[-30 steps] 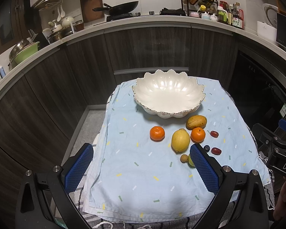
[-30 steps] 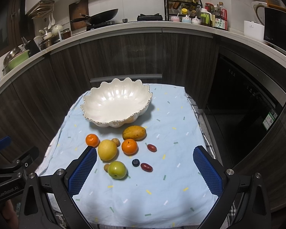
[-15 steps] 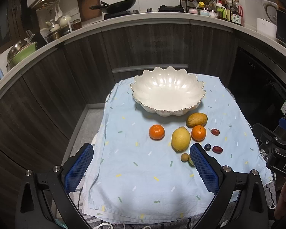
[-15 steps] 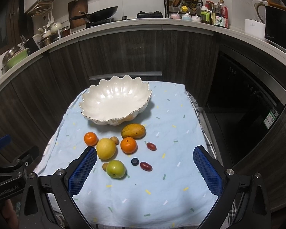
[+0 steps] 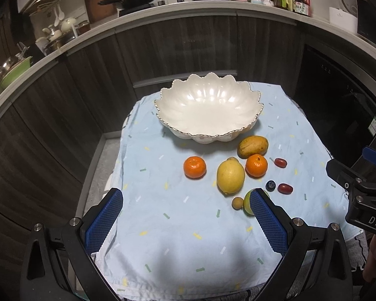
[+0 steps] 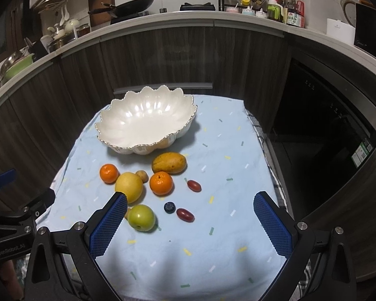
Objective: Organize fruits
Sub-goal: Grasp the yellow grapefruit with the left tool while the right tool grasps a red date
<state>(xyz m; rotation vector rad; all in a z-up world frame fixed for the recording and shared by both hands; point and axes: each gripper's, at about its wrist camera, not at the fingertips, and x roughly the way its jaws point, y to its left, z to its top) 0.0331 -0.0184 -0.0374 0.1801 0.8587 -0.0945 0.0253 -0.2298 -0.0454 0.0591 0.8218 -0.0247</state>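
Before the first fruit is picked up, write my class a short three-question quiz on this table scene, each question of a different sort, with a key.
1. True or false: the white scalloped bowl already holds a fruit.
2. Multiple choice: which fruit lies nearest the bowl? A) the green apple B) the mango C) the blueberry
3. Fill in: both the left gripper and the right gripper are ____ and hold nothing.

Key: 1 false, the bowl is empty and all the fruit lies on the blue cloth; 2 B; 3 open.
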